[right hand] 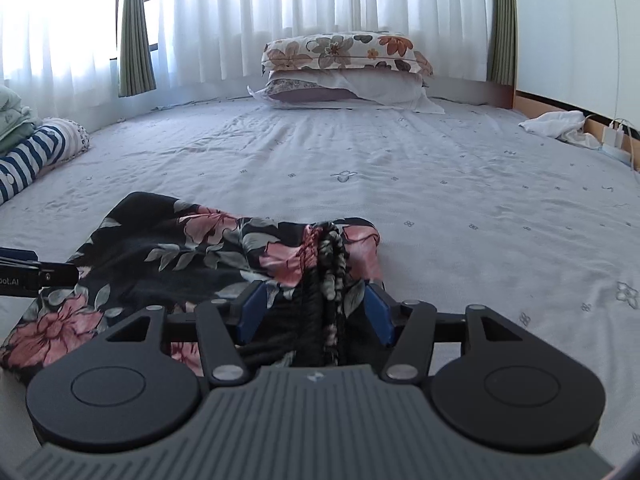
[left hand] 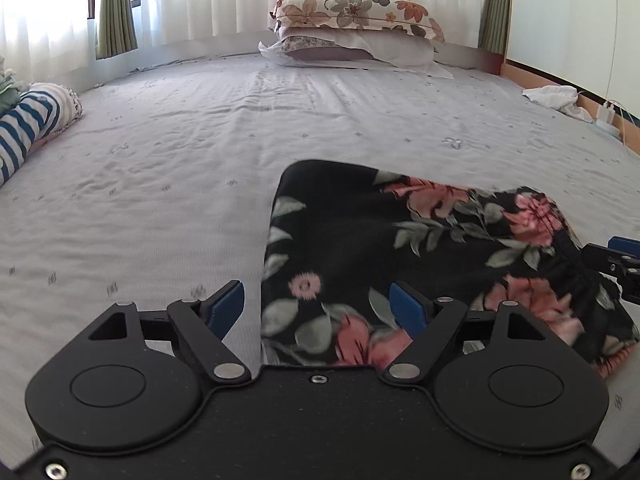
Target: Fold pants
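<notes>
Open bedsheet (right hand: 460,184) ahead; stacked pillows (right hand: 344,72) far back, striped bundle (right hand: 36,152) at left edge.

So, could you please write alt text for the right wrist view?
The right gripper, open, straddles the bunched waistband of black floral fabric pants lying on a pale grey bedsheet. Stacked floral pillows sit before white curtains.

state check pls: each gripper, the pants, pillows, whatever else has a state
left gripper: open, straddling the pants' left edge
right gripper: open, gathered waistband between its fingers
floral pants: folded into a compact bundle, flat on the bed
floral pillow: stacked on the lower pillow
sheer curtains: drawn
</notes>
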